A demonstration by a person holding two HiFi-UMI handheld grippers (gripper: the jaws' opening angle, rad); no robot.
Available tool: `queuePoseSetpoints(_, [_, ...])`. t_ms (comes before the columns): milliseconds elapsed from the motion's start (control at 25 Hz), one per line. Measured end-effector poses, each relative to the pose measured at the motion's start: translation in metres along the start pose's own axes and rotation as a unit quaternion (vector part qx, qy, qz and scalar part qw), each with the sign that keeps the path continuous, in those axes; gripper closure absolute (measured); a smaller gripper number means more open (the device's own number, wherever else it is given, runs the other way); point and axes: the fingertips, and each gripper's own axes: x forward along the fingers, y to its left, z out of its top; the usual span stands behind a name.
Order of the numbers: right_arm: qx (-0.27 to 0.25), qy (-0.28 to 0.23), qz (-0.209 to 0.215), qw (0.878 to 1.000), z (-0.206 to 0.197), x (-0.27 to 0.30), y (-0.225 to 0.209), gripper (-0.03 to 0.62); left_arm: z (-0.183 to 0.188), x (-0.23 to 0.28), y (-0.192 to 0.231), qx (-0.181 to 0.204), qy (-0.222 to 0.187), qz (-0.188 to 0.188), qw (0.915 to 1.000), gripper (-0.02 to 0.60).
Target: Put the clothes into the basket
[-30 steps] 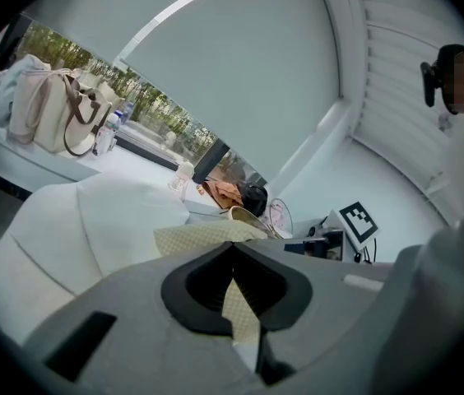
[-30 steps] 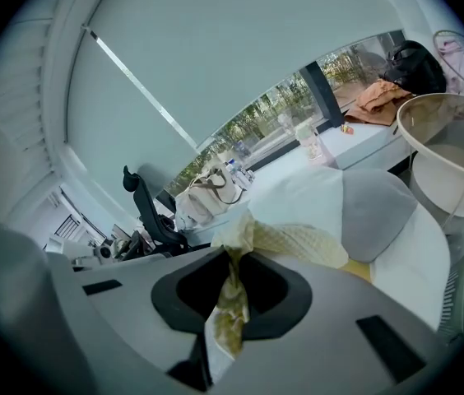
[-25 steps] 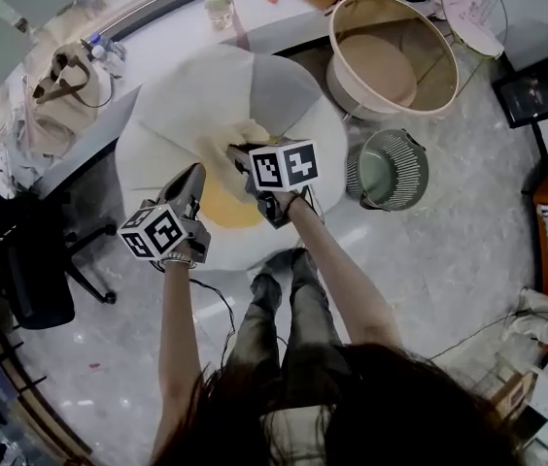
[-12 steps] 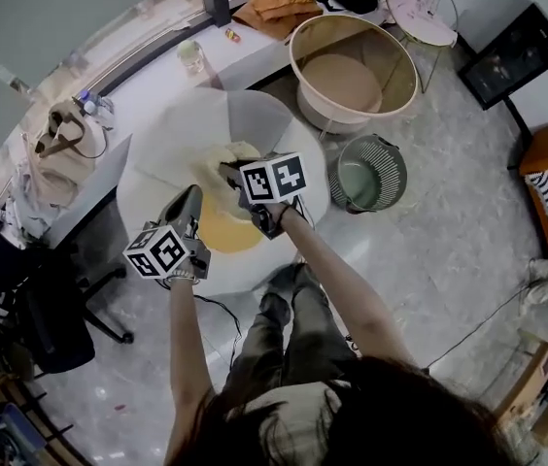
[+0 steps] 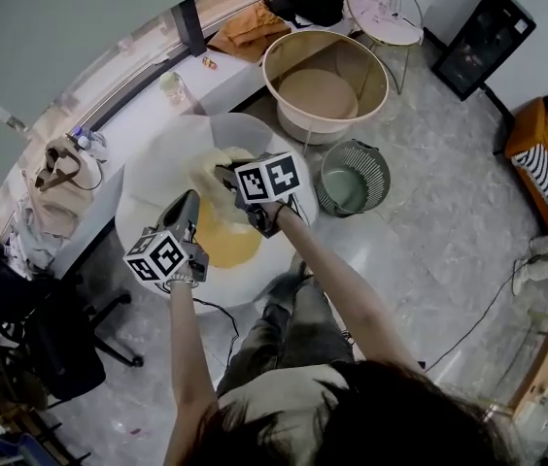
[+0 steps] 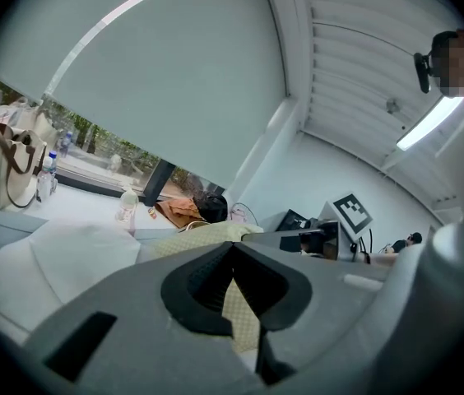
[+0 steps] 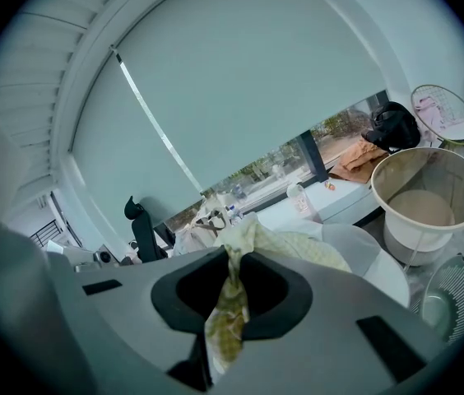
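Both grippers sit higher than a second ago, and the cloth has come up off the table with them.

- Left gripper [image 5: 189, 202]: jaws pressed together on a fold of the cloth, at the near left of the table.
- Right gripper [image 5: 225, 173]: jaws likewise pinching the cloth, a strip hanging down between them; just right of the left gripper and slightly farther.
- Checked cloth [image 5: 223, 243]: pale yellow, hanging between the two grippers above the table.
- Round table [image 5: 148, 178]: white.
- Basket [image 5: 371, 66]: large, beige, on the floor at far right, well apart from the cloth.
- Green bin [image 5: 352, 178]: slatted, near side of the basket.
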Motion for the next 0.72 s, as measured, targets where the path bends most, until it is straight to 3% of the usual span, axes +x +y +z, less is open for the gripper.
queuePoseSetpoints(360, [-0.015,-0.026,-0.014,0.999,0.031,-0.045,-0.021,0.553,0.016,0.033,-0.04,0.025,0.003,-0.024,0.9994,0.571])
queuePoseSetpoints(720, [-0.012,-0.038,-0.036,0.999,0.044,-0.101,-0.069,0.551,0.001,0.087,-0.098,0.037,0.025,-0.056,0.9974,0.571])
